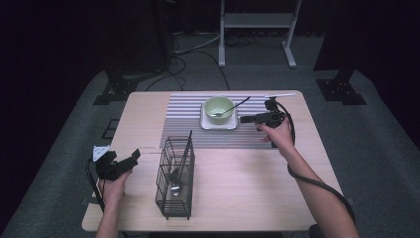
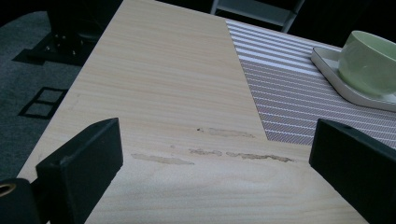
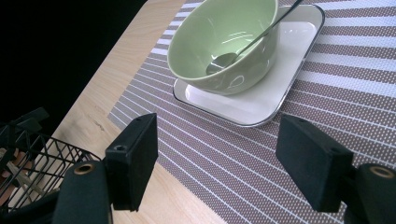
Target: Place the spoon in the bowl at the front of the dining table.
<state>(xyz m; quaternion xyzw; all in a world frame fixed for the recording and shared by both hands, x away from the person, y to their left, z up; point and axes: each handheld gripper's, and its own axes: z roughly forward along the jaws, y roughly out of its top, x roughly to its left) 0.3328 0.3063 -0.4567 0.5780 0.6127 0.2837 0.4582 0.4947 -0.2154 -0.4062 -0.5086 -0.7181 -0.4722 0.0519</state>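
R tool (image 1: 243,119) jaws spread, nothing between, hovering just beside the white plate (image 1: 233,124) on the striped mat (image 1: 183,116). L tool (image 1: 132,156) also spread, empty, over bare surface (image 1: 237,188) nr left edge. Spoon (image 3: 243,46) lies in green bowl (image 3: 205,42), handle leaning over rim. Judged: spoon light, stiff, slick metal; take mid-handle above rim. Bowl prob. ceramic, breakable. Wire basket (image 1: 174,178) w/ cutlery nr front. No brands or writing legible.
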